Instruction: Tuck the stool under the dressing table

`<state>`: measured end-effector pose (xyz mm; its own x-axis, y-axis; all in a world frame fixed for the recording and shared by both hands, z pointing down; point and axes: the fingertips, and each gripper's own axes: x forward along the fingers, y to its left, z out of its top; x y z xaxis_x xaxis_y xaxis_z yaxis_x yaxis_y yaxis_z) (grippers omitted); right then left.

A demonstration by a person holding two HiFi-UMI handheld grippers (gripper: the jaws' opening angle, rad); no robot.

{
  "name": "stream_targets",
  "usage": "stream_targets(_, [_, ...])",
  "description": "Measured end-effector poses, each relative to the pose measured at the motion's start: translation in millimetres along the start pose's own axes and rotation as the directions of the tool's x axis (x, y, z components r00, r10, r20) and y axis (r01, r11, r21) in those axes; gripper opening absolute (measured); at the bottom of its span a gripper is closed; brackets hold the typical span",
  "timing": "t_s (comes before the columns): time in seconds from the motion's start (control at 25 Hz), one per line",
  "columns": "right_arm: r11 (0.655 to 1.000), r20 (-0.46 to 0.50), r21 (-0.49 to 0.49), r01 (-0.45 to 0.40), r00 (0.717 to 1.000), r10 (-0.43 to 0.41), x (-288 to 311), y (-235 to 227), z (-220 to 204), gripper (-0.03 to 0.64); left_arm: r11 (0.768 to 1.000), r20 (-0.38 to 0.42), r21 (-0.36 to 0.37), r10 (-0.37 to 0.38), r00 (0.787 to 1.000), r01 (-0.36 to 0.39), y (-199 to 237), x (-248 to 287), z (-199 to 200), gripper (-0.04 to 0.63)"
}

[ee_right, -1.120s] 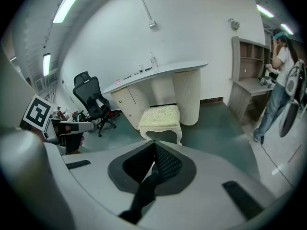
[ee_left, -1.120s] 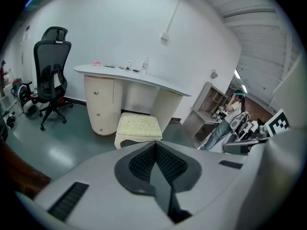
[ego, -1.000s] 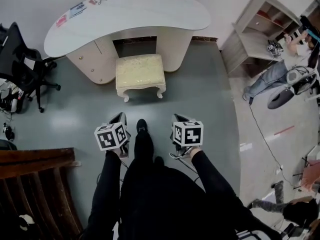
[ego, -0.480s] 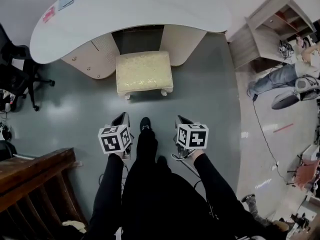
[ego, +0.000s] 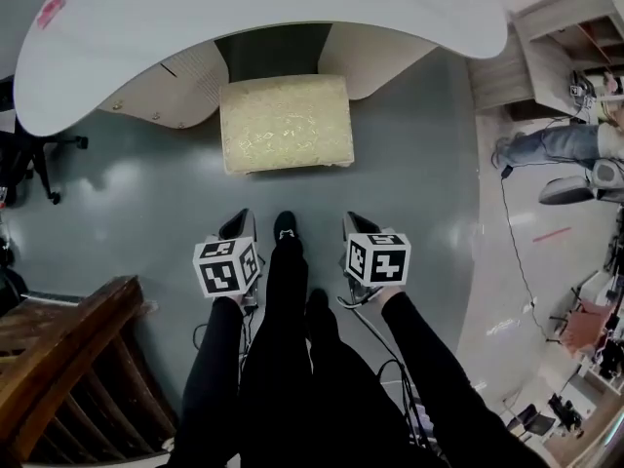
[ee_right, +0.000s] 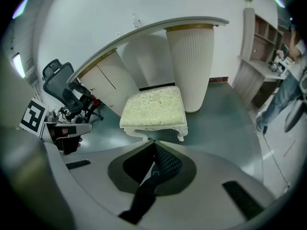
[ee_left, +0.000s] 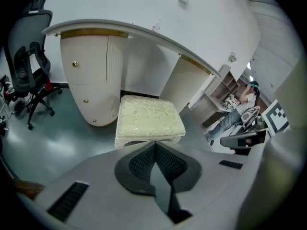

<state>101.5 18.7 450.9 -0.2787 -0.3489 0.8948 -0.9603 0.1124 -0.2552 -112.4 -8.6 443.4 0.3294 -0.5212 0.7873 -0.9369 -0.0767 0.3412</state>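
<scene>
The cream upholstered stool (ego: 285, 123) stands on the grey floor, its far edge at the knee opening of the white curved dressing table (ego: 263, 18). My left gripper (ego: 235, 228) and right gripper (ego: 354, 225) are held side by side, short of the stool's near edge and touching nothing. Both are shut with nothing between the fingers. In the left gripper view the stool (ee_left: 149, 119) lies just beyond the left gripper (ee_left: 154, 146), under the table top (ee_left: 91, 30). The right gripper view shows the stool (ee_right: 153, 107) ahead of the right gripper (ee_right: 154, 143). A shoe (ego: 285, 230) points between the grippers.
A black office chair (ee_left: 26, 66) stands left of the table. A brown wooden railing (ego: 58, 339) is at my near left. To the right are a shelf unit (ego: 556, 27), a seated person (ego: 561, 144) and a cable (ego: 512, 252) on the floor.
The view has moved forward: the stool and table are nearer and larger. Both grippers keep their place in front of the body and stay shut.
</scene>
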Motion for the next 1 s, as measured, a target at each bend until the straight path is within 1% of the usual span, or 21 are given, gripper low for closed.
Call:
stream_targets(0.24, [0.999,-0.042,-0.026,0.021,0.999,-0.022,53.2,-1.6,-6.7,0.005,1.000,-0.052,-0.017,0.019,0.998,-0.020,32.8,43.5,-25.4,0.008])
stream_targets(0.36, [0.999,-0.067,-0.029,0.028,0.997,-0.030,81.8,-15.6,-11.0,0.005,0.999,-0.073,-0.037,0.026,0.997,-0.028,43.0,72.0,-37.8,0.008])
stream_targets(0.56, [0.999,-0.098,-0.014,0.044,0.994,-0.045,115.6,-32.5,-14.8,0.005,0.998,-0.089,-0.051,0.040,0.995,-0.045,59.5,103.1,-41.2,0.008])
stream_targets(0.68, [0.998,-0.107,-0.022,0.056,0.993,-0.058,133.2,-39.0,-12.6,0.005,0.997,-0.098,-0.051,0.049,0.994,-0.054,69.6,119.1,-45.1,0.008])
stream_targets(1.0, [0.998,-0.141,-0.044,0.052,0.988,-0.058,186.9,-56.4,-11.4,0.005,0.995,-0.138,-0.060,0.072,0.988,-0.081,91.8,162.3,-64.5,0.008])
